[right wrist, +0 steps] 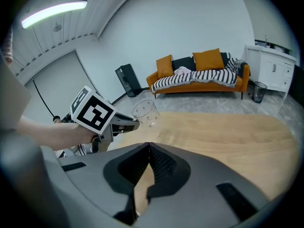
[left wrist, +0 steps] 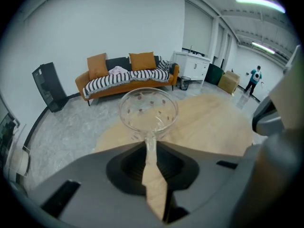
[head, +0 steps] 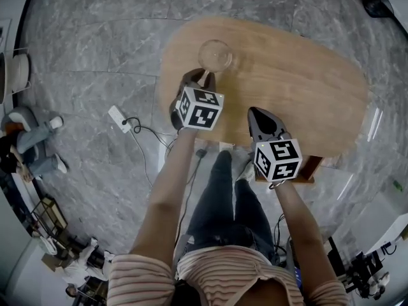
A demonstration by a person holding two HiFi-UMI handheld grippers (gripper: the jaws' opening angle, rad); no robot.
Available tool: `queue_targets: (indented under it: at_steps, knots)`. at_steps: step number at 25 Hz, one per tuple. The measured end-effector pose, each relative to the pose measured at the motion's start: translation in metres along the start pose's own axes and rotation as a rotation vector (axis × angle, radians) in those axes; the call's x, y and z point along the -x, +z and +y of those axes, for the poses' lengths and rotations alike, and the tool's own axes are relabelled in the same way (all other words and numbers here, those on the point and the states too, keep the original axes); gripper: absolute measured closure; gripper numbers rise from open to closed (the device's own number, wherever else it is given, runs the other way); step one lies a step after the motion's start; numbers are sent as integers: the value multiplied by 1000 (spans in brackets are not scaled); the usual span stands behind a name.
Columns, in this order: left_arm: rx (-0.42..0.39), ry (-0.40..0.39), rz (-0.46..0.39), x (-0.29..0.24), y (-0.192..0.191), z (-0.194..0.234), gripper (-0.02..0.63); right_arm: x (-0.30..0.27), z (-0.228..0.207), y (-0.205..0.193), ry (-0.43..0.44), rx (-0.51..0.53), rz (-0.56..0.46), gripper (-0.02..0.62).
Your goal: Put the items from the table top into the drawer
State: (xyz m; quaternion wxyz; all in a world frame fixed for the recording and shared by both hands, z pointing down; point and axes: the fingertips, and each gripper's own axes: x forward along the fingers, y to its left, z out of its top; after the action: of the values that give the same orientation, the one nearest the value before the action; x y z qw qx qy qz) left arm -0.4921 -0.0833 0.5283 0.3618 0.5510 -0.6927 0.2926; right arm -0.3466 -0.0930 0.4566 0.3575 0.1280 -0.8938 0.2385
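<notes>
Left gripper (left wrist: 151, 144): clamped on rim of clear glass (left wrist: 148, 109), over wooden table (left wrist: 213, 127). Right gripper (right wrist: 148, 145): jaws pressed together, nothing between.

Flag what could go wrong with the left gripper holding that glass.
The left gripper pinches the clear glass by one thin wall only, so it may pivot or slip out. It is near the table edge; a drop onto the stone floor could shatter it. The right gripper is shut and empty, offering no support.
</notes>
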Motion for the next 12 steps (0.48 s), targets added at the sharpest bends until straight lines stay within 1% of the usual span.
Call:
queue_targets:
  at_steps: [7,12]
  knots:
    - [-59,-44,-8,17,20,-32,554,33,-20,5,-70,-52,-52,588]
    - [-110,-77,-8,20,25,-62,554,57,-38,0,-115,-87,-90,587]
